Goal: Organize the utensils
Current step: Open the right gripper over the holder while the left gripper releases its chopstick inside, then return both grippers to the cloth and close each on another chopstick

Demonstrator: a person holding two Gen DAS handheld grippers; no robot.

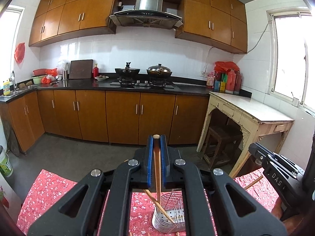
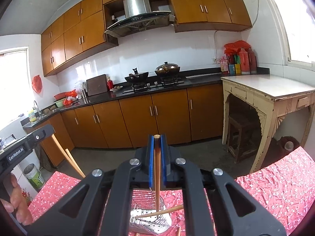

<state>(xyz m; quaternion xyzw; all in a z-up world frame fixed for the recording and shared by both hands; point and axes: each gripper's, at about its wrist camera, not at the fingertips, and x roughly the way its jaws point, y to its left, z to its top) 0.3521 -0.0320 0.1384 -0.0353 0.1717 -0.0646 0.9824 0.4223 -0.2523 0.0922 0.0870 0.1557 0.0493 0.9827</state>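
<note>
In the left wrist view my left gripper (image 1: 157, 137) is shut on a brown chopstick (image 1: 157, 167). Its lower end dips into the wire utensil holder (image 1: 167, 218) on the red floral tablecloth (image 1: 49, 192). A second chopstick (image 1: 157, 204) leans slantwise in the holder. My right gripper (image 1: 254, 149) shows at the right edge. In the right wrist view my right gripper (image 2: 157, 137) is shut on another chopstick (image 2: 157, 167), which also reaches down into the holder (image 2: 151, 220). A loose chopstick (image 2: 163, 212) lies across the holder. The left gripper (image 2: 43, 132) sits at the left edge.
A hand (image 2: 17, 196) grips the left tool. Beyond the cloth-covered table is bare floor, then a counter with a stove and two woks (image 1: 128, 71). A cream side table (image 1: 254, 114) with a stool (image 1: 220, 147) under it stands right; a bucket (image 2: 34, 175) stands left.
</note>
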